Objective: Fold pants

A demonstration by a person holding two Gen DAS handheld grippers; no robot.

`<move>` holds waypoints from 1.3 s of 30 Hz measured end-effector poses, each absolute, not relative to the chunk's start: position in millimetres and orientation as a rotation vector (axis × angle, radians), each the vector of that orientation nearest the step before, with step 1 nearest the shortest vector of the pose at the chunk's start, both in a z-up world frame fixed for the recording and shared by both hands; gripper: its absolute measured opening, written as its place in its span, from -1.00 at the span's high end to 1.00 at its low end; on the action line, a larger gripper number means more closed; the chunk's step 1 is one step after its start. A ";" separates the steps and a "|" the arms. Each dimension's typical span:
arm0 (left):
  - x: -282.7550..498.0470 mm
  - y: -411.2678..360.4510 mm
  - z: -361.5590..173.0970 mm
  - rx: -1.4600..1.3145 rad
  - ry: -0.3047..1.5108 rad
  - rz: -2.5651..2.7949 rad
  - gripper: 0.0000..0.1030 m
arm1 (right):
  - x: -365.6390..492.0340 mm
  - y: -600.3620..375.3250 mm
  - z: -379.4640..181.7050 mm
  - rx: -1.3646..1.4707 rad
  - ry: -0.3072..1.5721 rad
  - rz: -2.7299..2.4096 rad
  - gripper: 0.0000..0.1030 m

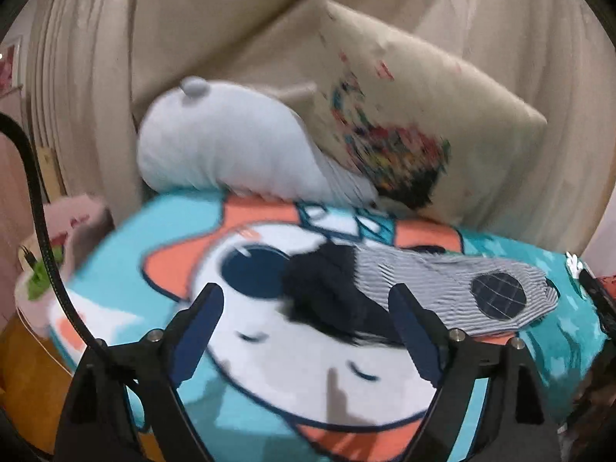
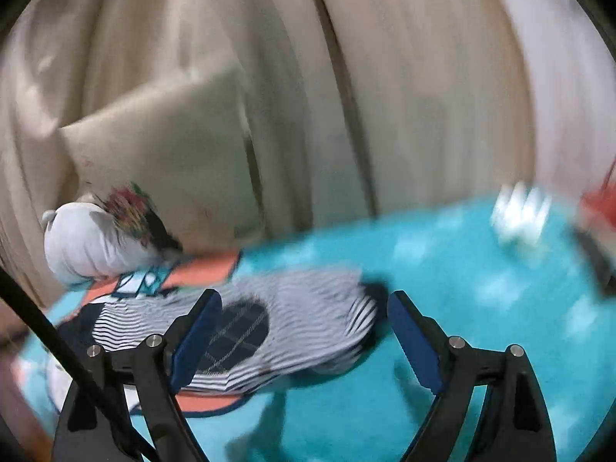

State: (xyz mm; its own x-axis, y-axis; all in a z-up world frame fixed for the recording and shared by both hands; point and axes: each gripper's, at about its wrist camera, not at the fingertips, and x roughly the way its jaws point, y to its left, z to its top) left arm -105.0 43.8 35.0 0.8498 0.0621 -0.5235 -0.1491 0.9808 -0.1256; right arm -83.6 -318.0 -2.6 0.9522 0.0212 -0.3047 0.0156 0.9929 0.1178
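Small striped pants (image 1: 435,288) with a dark round knee patch and a dark navy waistband lie folded on a turquoise cartoon blanket (image 1: 161,223). My left gripper (image 1: 306,300) is open and empty, hovering just short of the waistband end. In the right wrist view the pants (image 2: 308,308) lie ahead and to the left. My right gripper (image 2: 304,308) is open and empty, above the pants' right end. Both views are motion-blurred.
A white plush toy (image 1: 231,142) and a cream pillow with a colourful print (image 1: 404,123) lean against beige curtains (image 1: 96,77) at the back. A pink container with green items (image 1: 50,269) stands at the left. The blanket (image 2: 481,288) extends to the right.
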 end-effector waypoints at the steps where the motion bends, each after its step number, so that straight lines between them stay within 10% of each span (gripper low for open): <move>1: -103.3 51.5 38.0 -0.154 0.562 0.106 -0.69 | -92.5 -315.9 7.0 0.080 0.291 0.050 -0.78; 8: -81.1 56.9 27.0 -0.220 0.665 -0.010 -0.69 | -54.4 -346.6 7.8 0.146 0.618 0.267 -0.66; 24: -14.4 53.9 -31.9 -0.489 0.882 -0.123 -0.67 | -14.0 -353.8 -36.7 0.366 0.740 0.269 -0.46; 28: 2.3 48.3 -35.1 -0.482 0.951 -0.108 0.07 | -2.9 -347.0 -40.8 0.355 0.750 0.235 -0.22; 31: 5.1 41.7 -36.4 -0.463 0.977 -0.103 0.81 | 4.6 -347.3 -45.9 0.372 0.764 0.213 0.42; 39: -12.6 43.7 -12.0 -0.485 0.885 -0.133 0.83 | -8.2 -348.3 -34.1 0.339 0.736 0.252 0.77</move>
